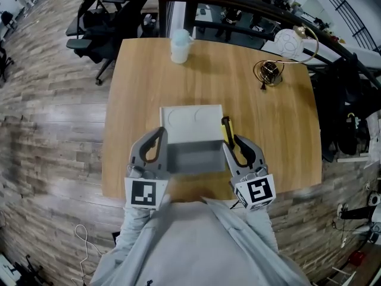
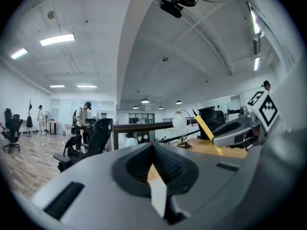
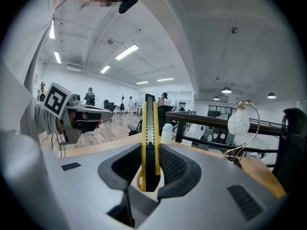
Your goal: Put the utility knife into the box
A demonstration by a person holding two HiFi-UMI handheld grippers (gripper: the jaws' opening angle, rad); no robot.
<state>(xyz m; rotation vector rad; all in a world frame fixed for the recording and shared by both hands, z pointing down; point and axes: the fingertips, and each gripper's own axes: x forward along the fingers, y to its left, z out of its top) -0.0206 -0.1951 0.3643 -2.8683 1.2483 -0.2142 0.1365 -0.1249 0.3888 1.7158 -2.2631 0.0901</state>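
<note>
Viewed from beside the wooden table (image 1: 286, 130), 2 hand-held grippers are flanking a grey box (image 1: 193, 159), which is sitting open near the table's near edge with its pale lid (image 1: 190, 121) lying flat on the far side.

Right gripper (image 1: 233, 143): the jaws are clamping the yellow utility knife (image 3: 149, 143) by its body. The knife is running lengthwise between the pads, and its dark tip end is projecting forward past the fingertips. From the head view, the knife is sitting just beside the box's right edge, outside the compartment. From the left gripper view, it is rising at a tilt out of the jaws.

Left gripper (image 1: 159, 137): it is resting against the box's left side. Its jaws are meeting at the tips. A pale sliver is showing low in the gap behind them (whether this is part of the box cannot be determined).

Each gripper is carrying 1 marker cube, the left cube (image 1: 147, 193) and the right cube (image 1: 256, 190), both facing upward. Grey sleeves (image 1: 202, 243) are extending toward both tools.

Other items on the table: 1 white cup (image 1: 180, 45) is standing at the far edge, and 1 globe lamp (image 1: 290, 42) with a gold ring base (image 1: 269, 71) is occupying the far right corner. Both are well apart from the box. Black office chairs (image 1: 98, 16) are standing on the plank floor beyond the table.
</note>
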